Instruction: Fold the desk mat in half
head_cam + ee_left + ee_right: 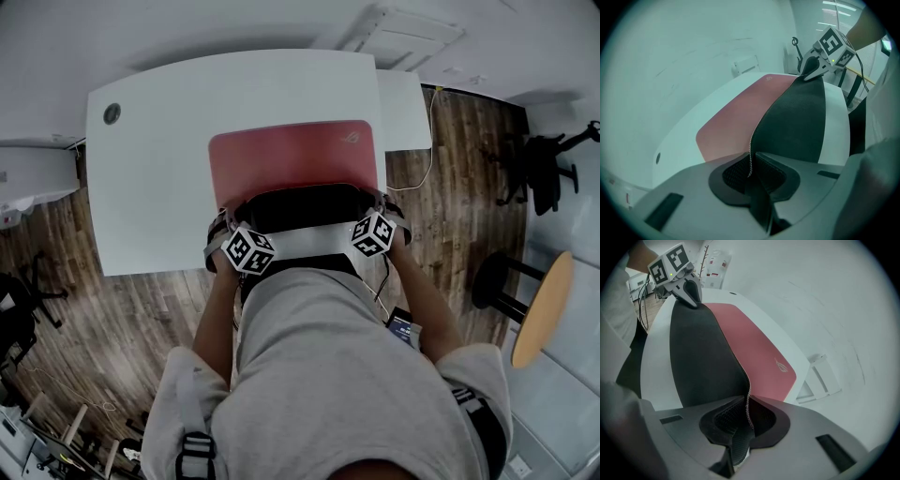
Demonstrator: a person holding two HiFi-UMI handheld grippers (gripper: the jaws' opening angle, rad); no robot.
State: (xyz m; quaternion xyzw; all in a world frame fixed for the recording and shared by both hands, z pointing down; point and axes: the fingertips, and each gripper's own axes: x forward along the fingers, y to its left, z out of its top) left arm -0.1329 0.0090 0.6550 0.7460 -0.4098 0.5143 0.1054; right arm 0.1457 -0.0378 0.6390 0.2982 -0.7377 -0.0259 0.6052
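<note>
A red desk mat (292, 155) with a black underside (302, 203) lies on the white table (159, 169). Its near edge is lifted off the table, so the black side faces up. My left gripper (225, 242) is shut on the mat's near left corner, and the mat edge (750, 159) runs between its jaws. My right gripper (386, 217) is shut on the near right corner, where the mat edge (748, 408) sits between its jaws. From each gripper view the other gripper (812, 70) (689, 292) shows pinching the far end of the raised edge.
A white cabinet (403, 108) stands against the table's right side with a cable beside it. A round stool (502, 281) and a round wooden tabletop (544, 307) stand on the wood floor at right. Office chairs are at far left and far right.
</note>
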